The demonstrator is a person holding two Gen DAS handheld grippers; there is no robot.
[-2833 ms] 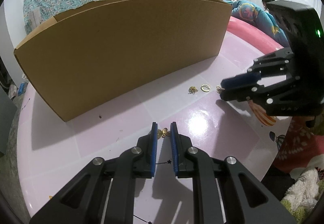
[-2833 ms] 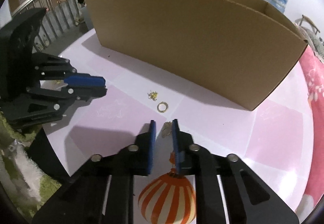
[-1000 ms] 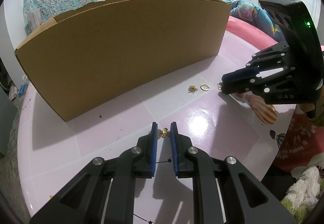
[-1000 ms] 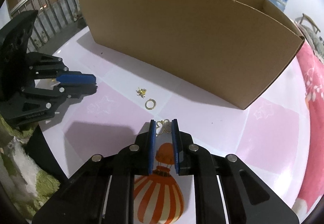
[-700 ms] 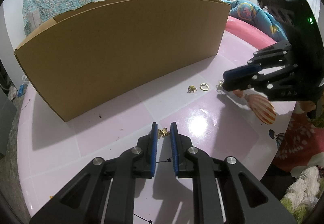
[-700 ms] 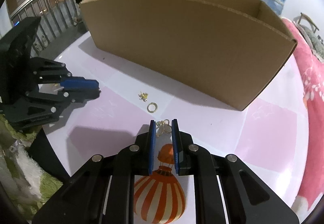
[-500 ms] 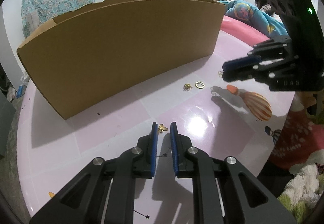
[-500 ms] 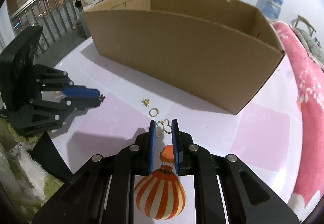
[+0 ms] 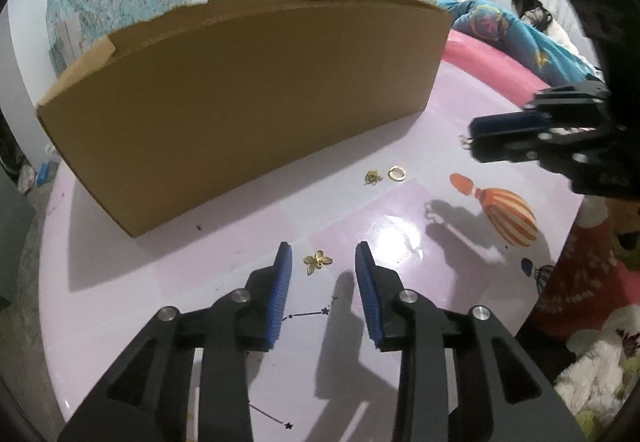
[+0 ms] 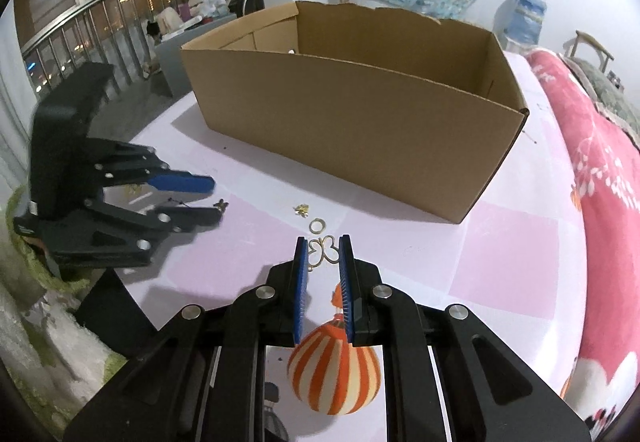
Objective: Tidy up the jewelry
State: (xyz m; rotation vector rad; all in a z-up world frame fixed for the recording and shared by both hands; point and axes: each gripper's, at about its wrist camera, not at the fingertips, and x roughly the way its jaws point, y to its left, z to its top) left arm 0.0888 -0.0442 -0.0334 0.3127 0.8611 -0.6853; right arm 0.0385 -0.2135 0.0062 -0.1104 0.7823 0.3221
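My left tool [image 9: 323, 258] has just been opening; its jaws now stand apart around the gold bee charm [image 9: 317, 260] on the table [image 9: 224, 274]. My right tool [image 10: 324, 254], lifted higher than before, pinches the wire butterfly earring [image 10: 323, 249].

I am viewing the left gripper [image 9: 323, 256], whose jaws have just been opening around a gold butterfly charm [image 9: 317, 260] lying untouched on the pink table [image 9: 224, 258]. The right gripper [image 9: 469, 140] is hovering beside the cardboard box [image 9: 240, 98].
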